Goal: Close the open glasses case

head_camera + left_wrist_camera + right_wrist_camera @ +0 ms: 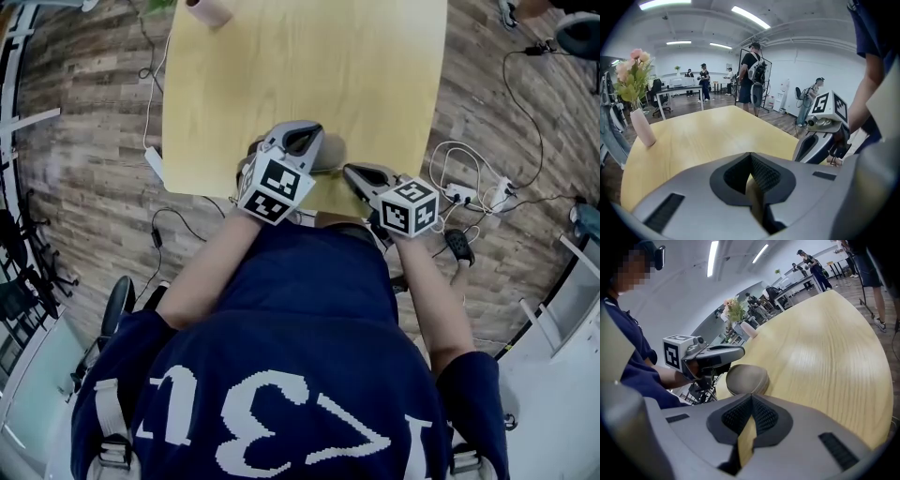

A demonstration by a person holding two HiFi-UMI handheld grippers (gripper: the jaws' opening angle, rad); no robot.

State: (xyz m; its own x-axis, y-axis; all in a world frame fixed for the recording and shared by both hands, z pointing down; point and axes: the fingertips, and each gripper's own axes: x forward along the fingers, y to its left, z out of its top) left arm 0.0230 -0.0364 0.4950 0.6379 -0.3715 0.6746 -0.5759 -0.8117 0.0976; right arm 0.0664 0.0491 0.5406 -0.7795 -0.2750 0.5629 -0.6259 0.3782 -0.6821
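Rounded brown glasses case (746, 379) lid down on pale woodgrain table (825, 343); left gripper (750, 154), right gripper (751, 396) jaws together, empty

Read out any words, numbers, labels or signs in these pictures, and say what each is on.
"3": perhaps, among large white characters on the person's dark blue shirt, seen upside down and partly cut off; the rest is unreadable.
On the left gripper and the right gripper: square black-and-white markers only, no words.
No print visible on the glasses case or the table.
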